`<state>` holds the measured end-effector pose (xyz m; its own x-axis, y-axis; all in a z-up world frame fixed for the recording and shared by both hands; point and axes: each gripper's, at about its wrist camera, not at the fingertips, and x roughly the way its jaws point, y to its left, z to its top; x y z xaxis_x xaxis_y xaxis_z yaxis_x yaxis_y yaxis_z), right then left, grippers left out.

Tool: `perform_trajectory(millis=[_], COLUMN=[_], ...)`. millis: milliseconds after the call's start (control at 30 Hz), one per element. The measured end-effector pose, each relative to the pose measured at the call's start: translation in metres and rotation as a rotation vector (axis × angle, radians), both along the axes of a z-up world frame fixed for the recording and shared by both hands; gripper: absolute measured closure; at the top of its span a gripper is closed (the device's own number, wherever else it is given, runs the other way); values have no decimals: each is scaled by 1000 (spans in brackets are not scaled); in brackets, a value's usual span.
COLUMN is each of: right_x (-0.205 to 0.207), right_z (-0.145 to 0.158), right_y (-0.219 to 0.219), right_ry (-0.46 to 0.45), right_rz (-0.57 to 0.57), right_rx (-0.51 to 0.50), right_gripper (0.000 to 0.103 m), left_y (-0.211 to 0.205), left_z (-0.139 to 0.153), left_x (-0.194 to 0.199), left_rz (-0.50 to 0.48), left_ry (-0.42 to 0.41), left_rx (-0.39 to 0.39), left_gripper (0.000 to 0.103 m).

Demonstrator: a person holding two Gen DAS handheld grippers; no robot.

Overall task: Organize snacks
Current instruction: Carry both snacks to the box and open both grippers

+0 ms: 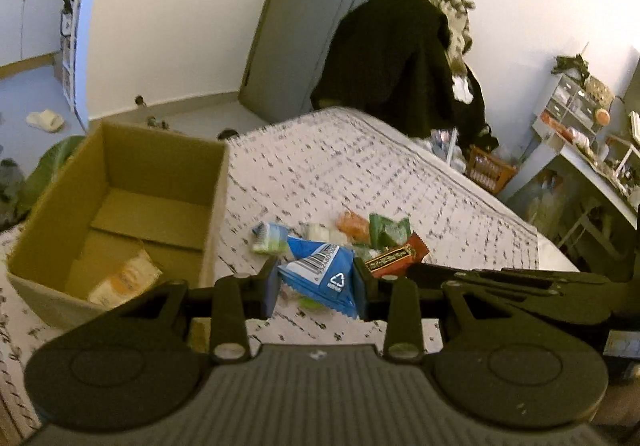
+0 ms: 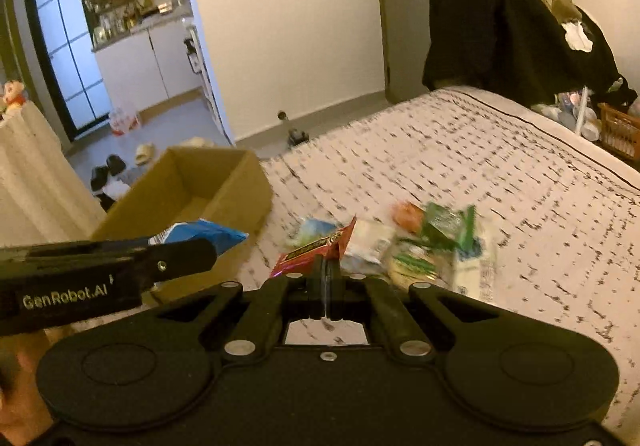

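Note:
My left gripper (image 1: 318,284) is shut on a blue snack packet (image 1: 322,276) with a barcode, lifted above the bed. The same blue packet (image 2: 208,234) shows at the left of the right wrist view, beyond the left gripper's finger. My right gripper (image 2: 328,274) is shut on the edge of a red snack bar wrapper (image 2: 316,250), also seen in the left wrist view as a red bar (image 1: 396,256). Several loose snacks (image 2: 432,246), green, orange and white, lie in a heap on the bedspread. An open cardboard box (image 1: 120,206) stands to the left with a pale packet (image 1: 128,280) inside.
The patterned bedspread (image 1: 360,166) runs far and right to the bed's edge. Dark clothes (image 1: 400,62) hang beyond its far end by a door. A cluttered desk (image 1: 592,150) and a brown basket (image 1: 490,170) stand at the right. Slippers (image 2: 144,154) lie on the floor at the left.

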<state>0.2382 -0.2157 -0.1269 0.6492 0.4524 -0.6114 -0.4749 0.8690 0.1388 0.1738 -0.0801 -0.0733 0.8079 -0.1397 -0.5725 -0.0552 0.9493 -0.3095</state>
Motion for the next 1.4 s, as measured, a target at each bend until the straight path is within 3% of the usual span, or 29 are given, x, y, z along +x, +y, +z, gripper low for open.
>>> perform_trajectory(millis=[400, 733, 1000, 1167, 1300, 1400], right_x=[-15, -18, -25, -28, -30, -33], right_z=[21, 21, 13, 15, 16, 17], right_y=[56, 97, 127, 120, 117, 114], right_ry=[-69, -55, -37, -49, -45, -33], right_rz=[75, 130, 169, 122, 98, 83], right_rx=[6, 57, -13, -27, -63, -77], right_gripper=[103, 103, 102, 77, 70, 57], left_y=[41, 79, 111, 121, 124, 124], left_z=[19, 24, 27, 25, 23, 21], left_x=[-20, -32, -38, -37, -36, -34], left_rz=[105, 190, 251, 274, 273, 265], left_ry=[-37, -36, -36, -28, -22, -15], left_rx=[27, 35, 50, 47, 52, 54], left_gripper=[68, 68, 68, 68, 68, 68])
